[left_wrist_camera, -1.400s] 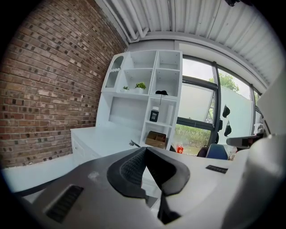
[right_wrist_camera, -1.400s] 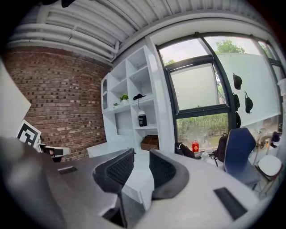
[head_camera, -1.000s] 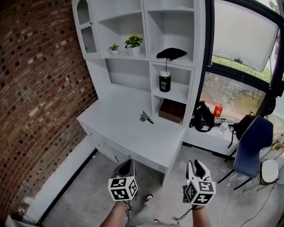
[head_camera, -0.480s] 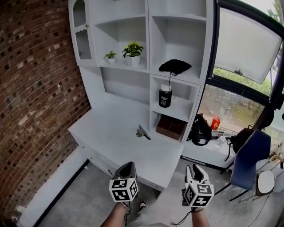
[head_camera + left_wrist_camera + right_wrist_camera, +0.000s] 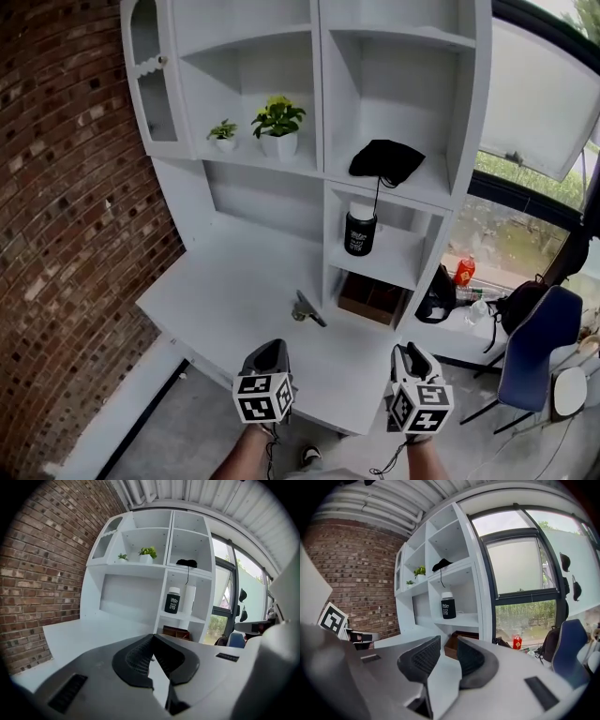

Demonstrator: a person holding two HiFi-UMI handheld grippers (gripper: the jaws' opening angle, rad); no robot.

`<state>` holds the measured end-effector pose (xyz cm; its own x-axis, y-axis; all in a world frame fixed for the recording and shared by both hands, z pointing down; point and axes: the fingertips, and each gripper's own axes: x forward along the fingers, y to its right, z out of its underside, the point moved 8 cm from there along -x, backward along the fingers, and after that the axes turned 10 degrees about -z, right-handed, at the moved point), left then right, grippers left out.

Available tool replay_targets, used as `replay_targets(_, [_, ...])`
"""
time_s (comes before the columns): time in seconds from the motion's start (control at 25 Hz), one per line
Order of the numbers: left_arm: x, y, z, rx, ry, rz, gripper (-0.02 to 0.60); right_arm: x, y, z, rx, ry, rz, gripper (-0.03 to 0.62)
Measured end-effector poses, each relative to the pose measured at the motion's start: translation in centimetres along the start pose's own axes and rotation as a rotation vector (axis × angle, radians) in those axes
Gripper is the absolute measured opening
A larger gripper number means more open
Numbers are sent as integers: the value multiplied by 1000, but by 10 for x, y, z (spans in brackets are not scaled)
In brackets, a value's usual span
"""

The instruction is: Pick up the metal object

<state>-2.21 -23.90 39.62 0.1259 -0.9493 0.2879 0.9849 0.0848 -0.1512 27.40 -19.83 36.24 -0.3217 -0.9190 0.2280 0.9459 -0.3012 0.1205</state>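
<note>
Metal object (image 5: 307,308) on desk (image 5: 234,281) — left hand-held gripper (image 5: 271,346) closed, right hand-held gripper (image 5: 410,350) apart.

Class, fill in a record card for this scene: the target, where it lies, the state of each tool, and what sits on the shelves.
target: metal object
location: lying on the white desk, near the shelf unit, beyond both tools
left tool: shut, empty
right tool: open, empty
shelves: large potted plant, small potted plant, black cloth, black jar, brown box
task stage: target not yet touched
</note>
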Motion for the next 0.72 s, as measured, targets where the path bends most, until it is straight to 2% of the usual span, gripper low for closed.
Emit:
replay_targets(0.36, [60, -16, -11, -22, -22, 0, 12, 53, 5, -14, -8, -12, 0, 107])
replay_targets(0.72, [66, -9, -3, -61, -39, -51, 11, 74, 22, -19, -36, -56, -50, 107])
